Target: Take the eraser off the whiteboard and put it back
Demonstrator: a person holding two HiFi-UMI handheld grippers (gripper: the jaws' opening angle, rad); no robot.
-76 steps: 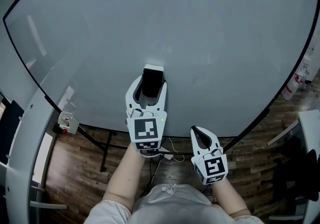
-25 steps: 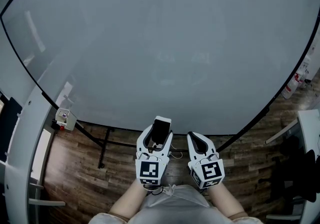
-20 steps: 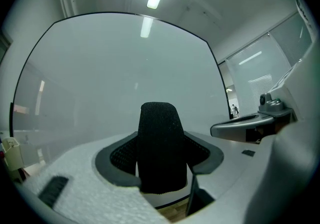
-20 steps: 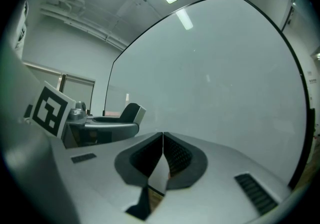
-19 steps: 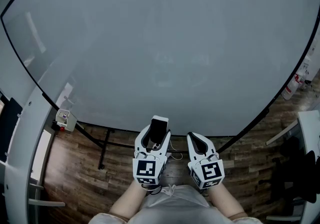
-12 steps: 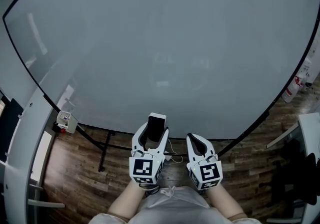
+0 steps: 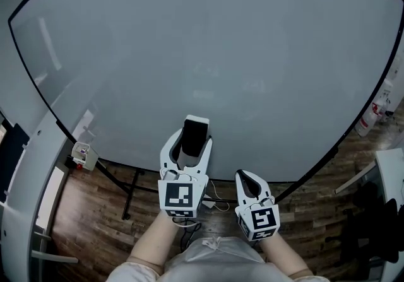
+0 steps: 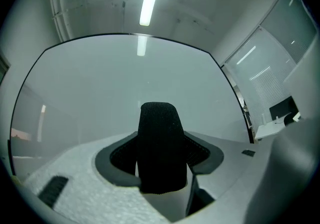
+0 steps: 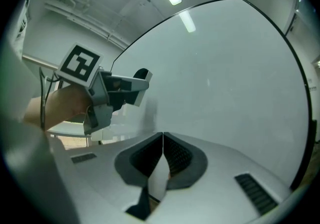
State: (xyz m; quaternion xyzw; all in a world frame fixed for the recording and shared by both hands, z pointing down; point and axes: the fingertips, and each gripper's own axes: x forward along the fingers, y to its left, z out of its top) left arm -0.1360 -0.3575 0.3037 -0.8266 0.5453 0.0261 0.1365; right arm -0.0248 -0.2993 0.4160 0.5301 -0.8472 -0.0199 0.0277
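Head view: eraser (image 7: 194, 136) in left claw (image 7: 188, 146)

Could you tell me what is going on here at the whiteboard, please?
A person stands in front of a large whiteboard with a handheld tool in each hand. The left tool is shut on a black eraser, held up near the board's lower part. Whether it touches the surface is not clear. The right tool is shut with nothing in it and sits lower, beside the left one. The eraser is not yet back on the board.
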